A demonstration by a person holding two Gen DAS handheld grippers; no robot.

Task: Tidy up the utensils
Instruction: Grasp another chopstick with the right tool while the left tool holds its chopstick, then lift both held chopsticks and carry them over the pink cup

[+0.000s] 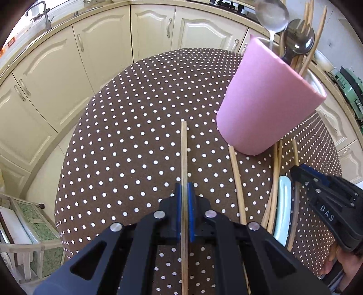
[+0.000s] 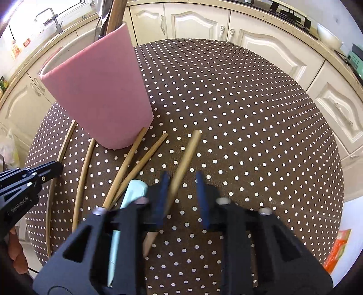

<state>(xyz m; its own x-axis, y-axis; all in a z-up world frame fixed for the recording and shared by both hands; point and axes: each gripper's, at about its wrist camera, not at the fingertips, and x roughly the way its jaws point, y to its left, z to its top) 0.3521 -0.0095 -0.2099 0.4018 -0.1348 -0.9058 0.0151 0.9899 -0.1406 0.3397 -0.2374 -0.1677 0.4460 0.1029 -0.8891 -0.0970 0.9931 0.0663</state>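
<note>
A pink cup (image 1: 267,97) (image 2: 99,90) stands on the dotted brown tablecloth (image 1: 136,136), holding spoons (image 1: 272,15) and several chopsticks. My left gripper (image 1: 185,190) is shut on a wooden chopstick (image 1: 184,147) that runs straight out between its blue pads. My right gripper (image 2: 182,179) hovers low over a thicker chopstick (image 2: 190,147). The stick lies between the jaws against the left pad (image 2: 163,188), while the right pad stands clear of it. More chopsticks (image 2: 133,156) and a pale mint utensil handle (image 2: 133,190) lie beside it, near the cup's base.
Cream kitchen cabinets (image 1: 68,68) curve around behind the round table. A sink tap (image 2: 54,18) is at the far left. An orange packet (image 2: 338,249) lies beyond the table's right edge. The person's hand (image 1: 347,263) holds the right gripper's handle.
</note>
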